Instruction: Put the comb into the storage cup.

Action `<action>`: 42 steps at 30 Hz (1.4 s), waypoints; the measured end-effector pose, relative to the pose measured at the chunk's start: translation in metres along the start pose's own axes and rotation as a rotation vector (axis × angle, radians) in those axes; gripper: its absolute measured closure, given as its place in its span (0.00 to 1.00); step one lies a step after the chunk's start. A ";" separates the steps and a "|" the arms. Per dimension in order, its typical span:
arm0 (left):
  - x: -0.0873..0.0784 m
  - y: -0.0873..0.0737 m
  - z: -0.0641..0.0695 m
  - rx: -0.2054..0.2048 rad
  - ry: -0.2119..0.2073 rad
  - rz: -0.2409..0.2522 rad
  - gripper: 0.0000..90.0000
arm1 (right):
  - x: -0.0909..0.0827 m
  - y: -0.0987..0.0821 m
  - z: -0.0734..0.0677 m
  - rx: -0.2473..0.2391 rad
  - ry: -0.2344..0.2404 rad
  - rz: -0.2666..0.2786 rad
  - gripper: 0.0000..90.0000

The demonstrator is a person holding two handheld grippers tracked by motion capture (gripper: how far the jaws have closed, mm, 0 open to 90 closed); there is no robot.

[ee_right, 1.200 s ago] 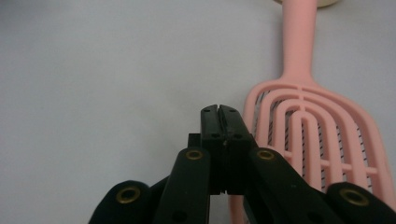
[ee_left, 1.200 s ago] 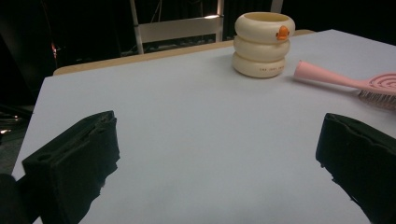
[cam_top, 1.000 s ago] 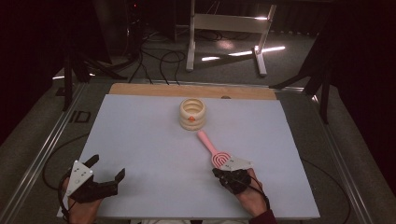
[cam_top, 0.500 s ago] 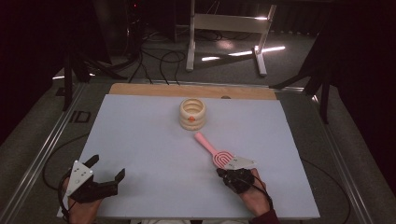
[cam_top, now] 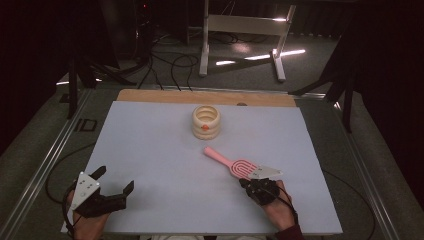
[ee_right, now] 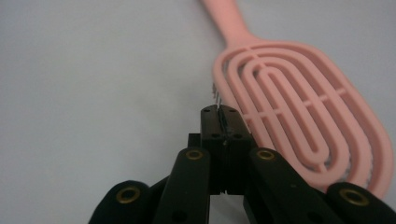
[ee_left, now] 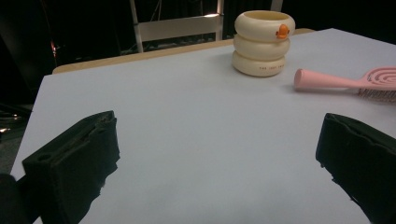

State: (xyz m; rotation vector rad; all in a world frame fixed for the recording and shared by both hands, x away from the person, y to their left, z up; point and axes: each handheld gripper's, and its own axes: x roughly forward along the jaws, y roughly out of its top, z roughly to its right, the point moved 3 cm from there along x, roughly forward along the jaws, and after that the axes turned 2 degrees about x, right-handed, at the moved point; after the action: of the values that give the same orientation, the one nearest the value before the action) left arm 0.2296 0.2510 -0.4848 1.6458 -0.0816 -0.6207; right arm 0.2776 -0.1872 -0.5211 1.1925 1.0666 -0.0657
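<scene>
A pink hairbrush lies bristles down on the white table sheet, its handle pointing to the far left. My right gripper sits at the near end of the brush head, jaws shut. In the right gripper view the shut gripper rests against the left rim of the brush, a few bristles showing just past the tips. A cream holder of stacked rings with an orange mark stands upright at the far middle. My left gripper rests open at the near left, holding nothing.
A wooden strip edges the far side of the sheet. Beyond the table stand a metal frame and cables on the dark floor. In the left gripper view the holder and brush handle lie ahead to the right.
The brush has swung a little, its handle tip moving left and nearer, with the right gripper at its head. The left gripper has stayed where it was.
</scene>
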 end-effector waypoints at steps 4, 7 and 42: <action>0.000 0.000 0.000 0.001 0.000 0.000 0.00 | -0.001 -0.001 0.007 0.017 -0.011 0.002 1.00; 0.000 0.000 0.000 0.001 0.001 -0.002 0.00 | -0.001 -0.002 0.011 0.039 -0.019 0.002 1.00; 0.001 -0.002 -0.001 -0.002 0.003 -0.008 0.00 | 0.034 0.040 0.057 0.160 -0.129 -0.043 1.00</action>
State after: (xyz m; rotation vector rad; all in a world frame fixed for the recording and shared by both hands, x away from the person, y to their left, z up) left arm 0.2299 0.2516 -0.4866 1.6454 -0.0723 -0.6246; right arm 0.3540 -0.1985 -0.5180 1.2913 0.9874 -0.2626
